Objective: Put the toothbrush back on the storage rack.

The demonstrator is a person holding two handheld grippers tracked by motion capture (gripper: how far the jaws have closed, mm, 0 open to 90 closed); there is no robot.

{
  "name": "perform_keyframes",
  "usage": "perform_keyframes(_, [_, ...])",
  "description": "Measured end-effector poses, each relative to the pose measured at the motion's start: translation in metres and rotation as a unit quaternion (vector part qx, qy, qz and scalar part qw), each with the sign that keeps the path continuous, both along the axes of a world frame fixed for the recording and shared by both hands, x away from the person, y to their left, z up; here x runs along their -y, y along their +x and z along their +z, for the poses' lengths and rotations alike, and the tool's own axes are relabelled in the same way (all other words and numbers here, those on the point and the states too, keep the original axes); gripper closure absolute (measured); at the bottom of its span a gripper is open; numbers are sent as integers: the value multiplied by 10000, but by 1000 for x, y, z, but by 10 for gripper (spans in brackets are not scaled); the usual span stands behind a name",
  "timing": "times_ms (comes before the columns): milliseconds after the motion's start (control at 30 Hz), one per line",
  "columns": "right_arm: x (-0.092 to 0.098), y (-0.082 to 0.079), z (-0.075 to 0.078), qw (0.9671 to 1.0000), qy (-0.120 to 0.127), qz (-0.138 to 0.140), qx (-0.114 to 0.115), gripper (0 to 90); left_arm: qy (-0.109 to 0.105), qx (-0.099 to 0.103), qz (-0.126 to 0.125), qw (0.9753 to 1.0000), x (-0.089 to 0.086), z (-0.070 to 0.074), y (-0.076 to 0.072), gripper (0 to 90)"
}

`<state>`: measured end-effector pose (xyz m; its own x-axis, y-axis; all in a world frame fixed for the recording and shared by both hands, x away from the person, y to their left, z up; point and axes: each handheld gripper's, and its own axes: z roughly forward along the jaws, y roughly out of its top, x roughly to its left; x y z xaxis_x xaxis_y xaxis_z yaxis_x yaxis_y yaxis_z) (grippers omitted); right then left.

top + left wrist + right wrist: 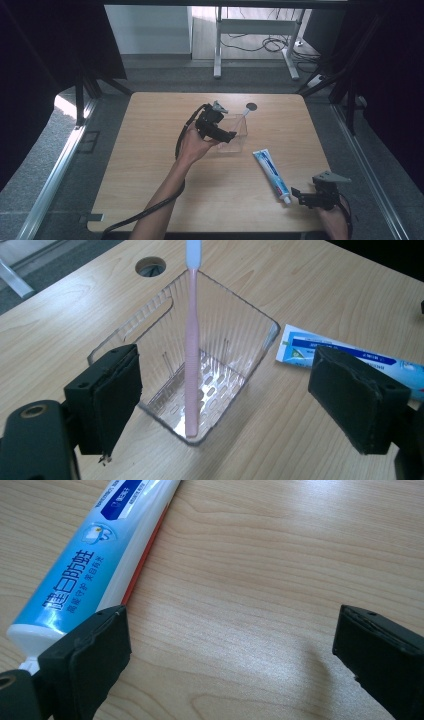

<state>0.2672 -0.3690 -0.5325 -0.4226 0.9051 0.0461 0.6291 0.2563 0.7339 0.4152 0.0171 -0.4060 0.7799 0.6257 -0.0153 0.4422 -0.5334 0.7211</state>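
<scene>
Clear slotted plastic bin, centre of the bench: holds one pink toothbrush leaning upright, its white head cut off at the frame's top. Toothpaste tube, lower right, lies flat outside the bin; cap end hidden behind a jaw in the right gripper view. Left tongs and right tongs: both open, holding nothing

Both forearms are bare, no sleeves. The left tool and right tool are black, each with a grey three-cornered plate on top, foam-padded jaws and a thick black cable.
</scene>
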Motion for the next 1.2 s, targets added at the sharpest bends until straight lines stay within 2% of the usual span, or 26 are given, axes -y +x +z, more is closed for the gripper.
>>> perform_keyframes(367, [0,0,0,10000,-10,-4,-11,22,163,34,-89,9998,-21,-5,-16,131])
perform_keyframes(633, [0,0,0,10000,-25,3,-8,22,31,75,-66,9999,-36,-9,-29,130])
perform_keyframes(867, [-1,0,0,10000,-18,-2,-11,22,-114,28,-69,9999,-47,-14,-39,128])
perform_keyframes(1200, [-1,0,0,10000,-47,-7,-23,22,-140,33,-97,9998,-59,-20,-56,127])
